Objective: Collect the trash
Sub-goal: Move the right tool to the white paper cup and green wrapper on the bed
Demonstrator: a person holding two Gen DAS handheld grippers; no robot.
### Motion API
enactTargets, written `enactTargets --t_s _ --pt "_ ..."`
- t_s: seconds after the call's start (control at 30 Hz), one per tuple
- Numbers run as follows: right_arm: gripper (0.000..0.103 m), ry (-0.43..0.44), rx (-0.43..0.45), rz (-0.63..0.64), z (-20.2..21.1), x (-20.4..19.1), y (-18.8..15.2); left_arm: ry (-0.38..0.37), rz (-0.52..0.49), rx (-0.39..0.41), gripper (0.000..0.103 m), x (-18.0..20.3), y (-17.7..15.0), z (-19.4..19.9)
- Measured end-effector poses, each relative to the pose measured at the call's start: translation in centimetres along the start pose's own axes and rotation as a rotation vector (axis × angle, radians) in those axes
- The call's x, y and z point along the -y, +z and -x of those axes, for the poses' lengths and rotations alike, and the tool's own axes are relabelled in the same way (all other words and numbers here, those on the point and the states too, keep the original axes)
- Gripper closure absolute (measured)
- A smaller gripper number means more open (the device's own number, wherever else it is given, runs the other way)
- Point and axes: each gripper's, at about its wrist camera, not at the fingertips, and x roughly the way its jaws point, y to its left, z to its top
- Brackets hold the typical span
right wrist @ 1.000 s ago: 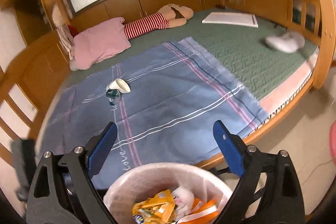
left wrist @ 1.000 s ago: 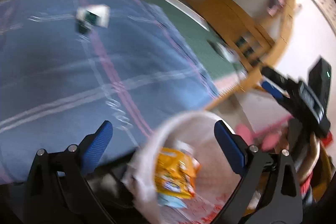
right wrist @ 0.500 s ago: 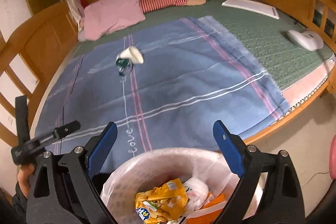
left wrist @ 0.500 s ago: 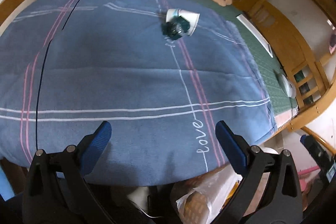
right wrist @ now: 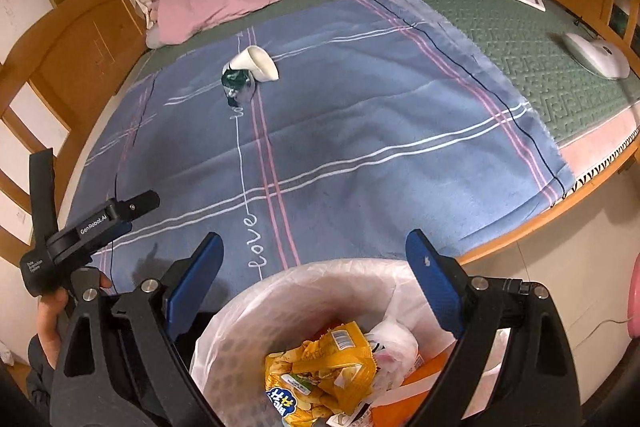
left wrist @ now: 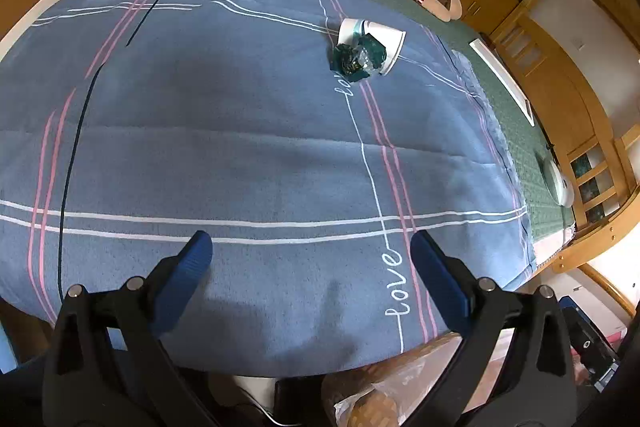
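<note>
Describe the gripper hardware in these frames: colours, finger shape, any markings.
Both are alike: the left gripper and right gripper have matte black, angular arms with silver rivets, ending in flat blue ribbed pads. In the right wrist view the left unit's black body carries white "GenRobot.AI" lettering plus smaller print too small to read. No cables visible on either. A bare hand grips it; no sleeve is clear.

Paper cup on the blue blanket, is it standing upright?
No, the paper cup lies tipped on its side beside the crumpled green wrapper.
</note>
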Motion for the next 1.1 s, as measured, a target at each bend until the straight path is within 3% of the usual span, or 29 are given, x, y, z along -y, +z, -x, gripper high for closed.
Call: enactTargets --t_s 1.1 --pt "0.012 0.018 -0.053 -0.035 -2.6 -0.4 -0.5 0.005 0.022 0.004 0.004 -0.1 -0.1 -0.1"
